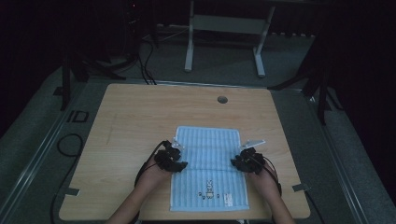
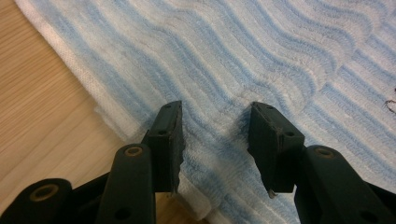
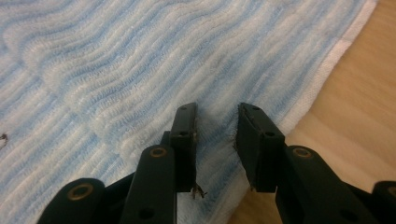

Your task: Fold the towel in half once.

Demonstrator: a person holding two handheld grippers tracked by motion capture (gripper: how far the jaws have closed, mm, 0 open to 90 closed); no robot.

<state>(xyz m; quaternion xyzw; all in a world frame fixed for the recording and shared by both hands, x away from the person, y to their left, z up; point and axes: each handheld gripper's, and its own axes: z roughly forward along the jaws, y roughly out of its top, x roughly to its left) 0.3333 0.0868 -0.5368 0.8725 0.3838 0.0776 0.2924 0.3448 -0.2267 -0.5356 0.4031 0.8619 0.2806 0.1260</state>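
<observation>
I see one wooden table (image 1: 130,107) and on it one towel (image 1: 208,140), white with light blue wavy stripes, lying flat near my side of the table, a little right of the middle. On its near part there is one small dark printed figure (image 1: 211,192) and one small white label (image 1: 228,199).

I begin at the left. My left gripper (image 1: 179,156) is at the left edge of the towel, about halfway along this edge. In the left gripper view, its two black jaws are spread apart and a raised fold of the cloth (image 2: 215,135) stands in the gap between them. The jaws are not closed on it, so the left gripper (image 2: 215,140) is released. The bare wood (image 2: 42,102) is just beside the towel edge there.

In the middle, the towel lies with small waves in the fabric.

At the right, my right gripper (image 1: 239,156) is at the right edge of the towel, opposite the left one. In the right gripper view, the two jaws of this gripper (image 3: 216,135) also stand apart, with the cloth (image 3: 140,70) rising a little between them. The gap is narrower, but the jaws are still not clenched.

So I count two grippers, both released, and one towel between them.
</observation>
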